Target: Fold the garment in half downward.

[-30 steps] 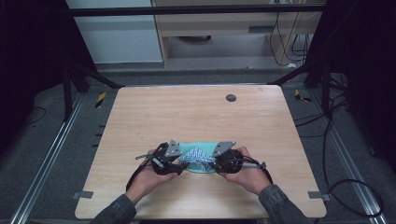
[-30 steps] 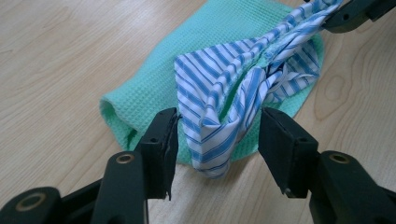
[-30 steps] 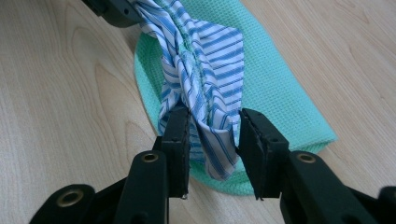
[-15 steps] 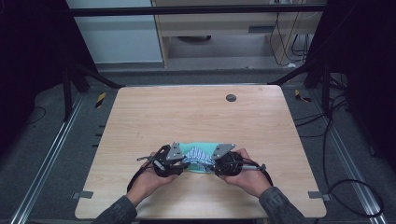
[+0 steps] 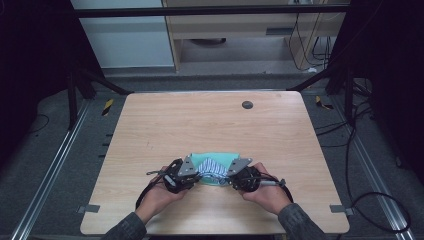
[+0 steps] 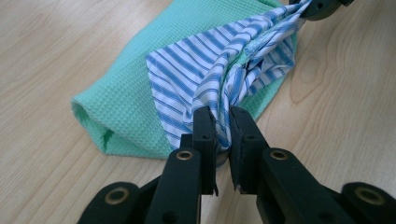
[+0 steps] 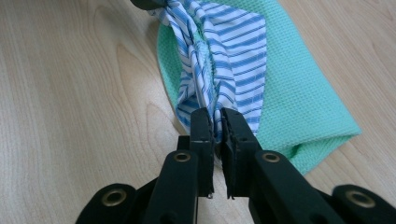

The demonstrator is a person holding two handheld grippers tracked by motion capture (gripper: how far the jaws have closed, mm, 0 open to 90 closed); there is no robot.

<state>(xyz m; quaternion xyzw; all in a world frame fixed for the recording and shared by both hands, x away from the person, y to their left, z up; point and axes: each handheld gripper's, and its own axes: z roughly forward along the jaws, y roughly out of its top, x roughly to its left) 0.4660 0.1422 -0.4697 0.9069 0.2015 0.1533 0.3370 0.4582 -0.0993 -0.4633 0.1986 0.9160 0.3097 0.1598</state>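
A mint-green waffle cloth (image 5: 212, 157) lies folded near the table's front edge, with a blue-and-white striped fabric (image 5: 216, 166) on top of it. My left gripper (image 5: 200, 176) (image 6: 222, 120) has just closed its jaws, and they are shut on a bunched left end of the striped fabric (image 6: 205, 65). My right gripper (image 5: 226, 179) (image 7: 217, 120) has just closed too and pinches the striped fabric's (image 7: 233, 51) other end. The striped fabric runs taut and gathered between the two. The green cloth (image 6: 126, 98) (image 7: 299, 98) rests on the wood beneath.
The light wooden table (image 5: 200, 120) has a small dark round disc (image 5: 247, 104) at its far right. The front edge lies close behind the person's hands (image 5: 160, 196). Cables and metal frame rails run along the floor on both sides.
Both hands have stayed almost in place. The striped fabric's near edge now looks more gathered between the two grippers than a second ago.
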